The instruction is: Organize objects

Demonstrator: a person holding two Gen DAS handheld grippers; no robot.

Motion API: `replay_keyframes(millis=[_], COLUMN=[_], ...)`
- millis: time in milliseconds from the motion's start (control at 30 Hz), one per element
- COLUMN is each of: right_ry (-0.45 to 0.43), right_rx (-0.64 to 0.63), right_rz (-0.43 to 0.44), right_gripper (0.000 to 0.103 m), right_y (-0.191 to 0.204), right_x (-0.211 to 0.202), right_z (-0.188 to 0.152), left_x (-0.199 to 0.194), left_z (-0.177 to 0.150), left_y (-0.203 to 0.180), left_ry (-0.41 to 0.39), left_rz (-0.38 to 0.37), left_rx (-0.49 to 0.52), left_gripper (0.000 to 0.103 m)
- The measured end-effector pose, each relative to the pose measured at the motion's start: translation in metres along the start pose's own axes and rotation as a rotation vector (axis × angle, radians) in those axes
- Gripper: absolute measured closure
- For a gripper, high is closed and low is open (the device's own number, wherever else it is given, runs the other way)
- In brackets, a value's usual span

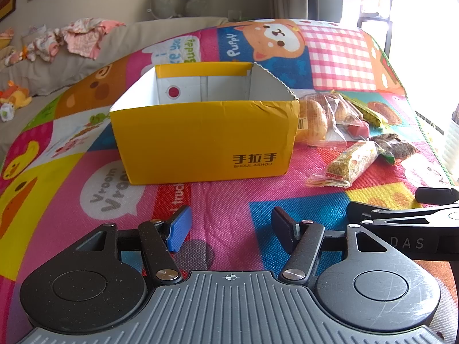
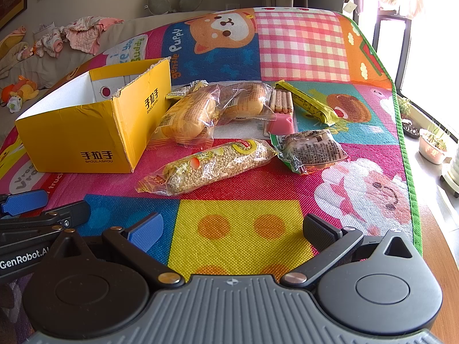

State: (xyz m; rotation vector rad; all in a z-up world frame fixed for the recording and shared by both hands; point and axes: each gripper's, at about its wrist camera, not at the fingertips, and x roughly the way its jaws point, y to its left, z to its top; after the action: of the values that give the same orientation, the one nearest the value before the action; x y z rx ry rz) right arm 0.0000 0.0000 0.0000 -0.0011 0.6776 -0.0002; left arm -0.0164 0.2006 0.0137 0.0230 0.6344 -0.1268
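An open yellow cardboard box (image 1: 200, 140) stands on the colourful play mat; it also shows in the right wrist view (image 2: 86, 132), and its inside looks empty. Right of it lie several snack packs: two bagged buns (image 2: 189, 114), a long puffed-rice bar (image 2: 206, 166), a pack of biscuit sticks with a pink cup (image 2: 282, 111), a green-yellow bar (image 2: 307, 103) and a dark printed pack (image 2: 312, 149). My left gripper (image 1: 231, 228) is open and empty, in front of the box. My right gripper (image 2: 233, 232) is open and empty, in front of the rice bar.
The play mat (image 2: 301, 46) covers a table whose wooden edge (image 2: 441, 258) shows at the right. A sofa with clothes (image 1: 71, 40) and soft toys stands behind on the left. Plant pots (image 2: 433, 143) sit by the bright window at the right.
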Motion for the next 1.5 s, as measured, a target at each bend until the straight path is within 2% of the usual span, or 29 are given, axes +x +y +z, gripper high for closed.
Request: replay_keyframes(millis=[1500], right_ry=[0.001], right_rx=[-0.002], right_rz=[0.000], right_gripper=[0.000], right_y=[-0.0004], right_x=[0.0007], right_z=[0.0008], left_x=[-0.0001], left_z=[0.0005], left_y=[-0.0016], left_ry=[0.000], left_rz=[0.010], left_rx=[0.008], left_gripper=[0.035])
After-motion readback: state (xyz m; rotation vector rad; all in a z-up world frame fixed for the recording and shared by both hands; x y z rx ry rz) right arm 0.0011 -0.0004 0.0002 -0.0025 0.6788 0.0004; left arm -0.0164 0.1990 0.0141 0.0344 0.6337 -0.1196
